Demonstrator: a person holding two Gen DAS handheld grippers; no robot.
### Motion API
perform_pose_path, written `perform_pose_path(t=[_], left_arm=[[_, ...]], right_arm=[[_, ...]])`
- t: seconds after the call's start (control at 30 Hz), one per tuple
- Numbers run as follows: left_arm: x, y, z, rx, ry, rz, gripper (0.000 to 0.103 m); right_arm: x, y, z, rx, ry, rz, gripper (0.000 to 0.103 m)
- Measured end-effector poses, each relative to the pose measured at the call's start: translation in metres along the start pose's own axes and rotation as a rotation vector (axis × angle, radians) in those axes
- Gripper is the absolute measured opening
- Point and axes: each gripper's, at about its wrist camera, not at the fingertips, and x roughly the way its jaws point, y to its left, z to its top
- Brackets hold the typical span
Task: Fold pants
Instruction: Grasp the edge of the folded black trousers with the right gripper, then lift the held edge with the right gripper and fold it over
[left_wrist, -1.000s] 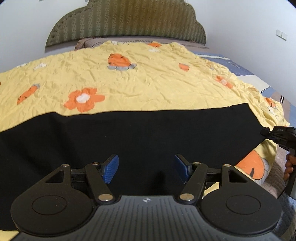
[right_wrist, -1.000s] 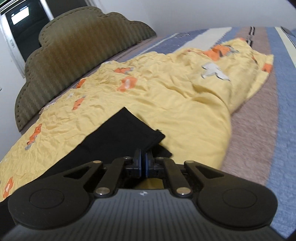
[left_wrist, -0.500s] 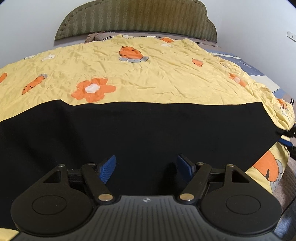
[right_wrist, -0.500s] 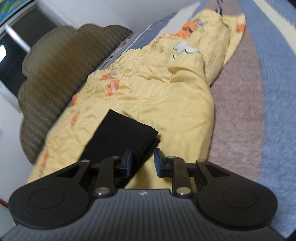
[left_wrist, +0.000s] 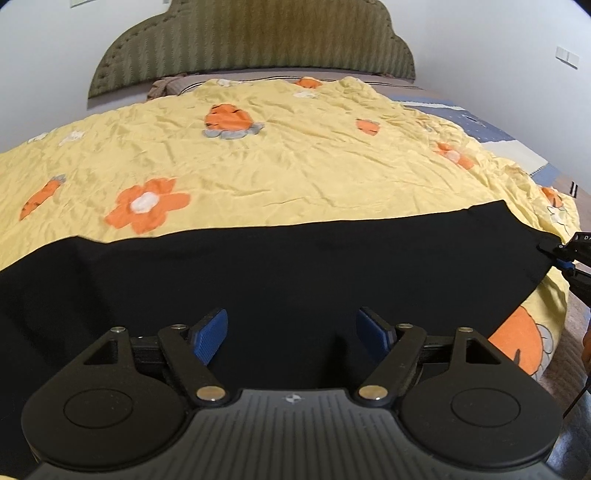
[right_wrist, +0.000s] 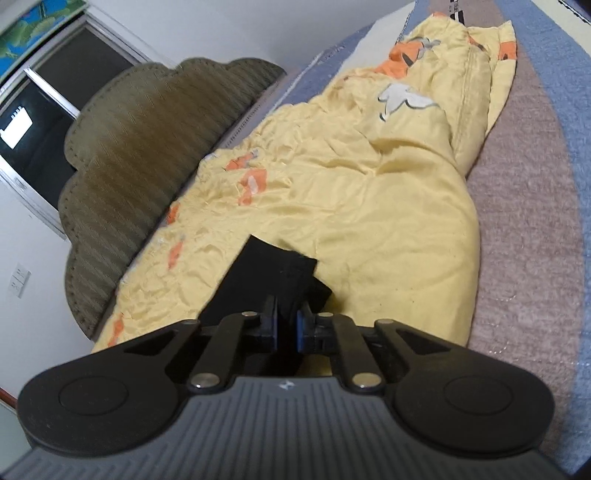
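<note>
A yellow quilt (left_wrist: 295, 173) with orange flowers covers the bed below a padded headboard (left_wrist: 255, 40). The black pants (left_wrist: 280, 273) lie flat across it, long axis running left to right. The left gripper (left_wrist: 291, 330) hovers above the middle of the cloth, jaws opening wide with nothing between them. At the far right end, the right gripper (right_wrist: 286, 326) is closing on the pants' end, cloth between its pads. That right hand is the one nearer an end of the pants.
</note>
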Motion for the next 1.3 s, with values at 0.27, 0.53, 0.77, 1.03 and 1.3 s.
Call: perform_pose_path(t=[0.27, 0.53, 0.77, 1.03, 1.3], left_arm=[[0.008, -0.008, -0.001, 0.016, 0.010, 0.028, 0.077], [0.017, -0.011, 0.002, 0.011, -0.003, 0.084, 0.077], [0.020, -0.019, 0.001, 0.041, -0.007, 0.107, 0.077], [0.024, -0.033, 0.007, 0.078, -0.030, 0.132, 0.077], [0.045, -0.066, 0.028, 0.125, -0.019, 0.126, 0.078]], right_arm=[[-0.015, -0.023, 0.004, 0.119, 0.065, 0.008, 0.054], [0.000, -0.022, -0.005, 0.158, 0.132, 0.120, 0.054], [0.022, -0.016, 0.012, 0.109, 0.062, 0.075, 0.054], [0.025, -0.013, 0.008, 0.065, 0.121, 0.122, 0.009], [0.003, 0.018, 0.013, -0.073, 0.048, 0.140, 0.009]])
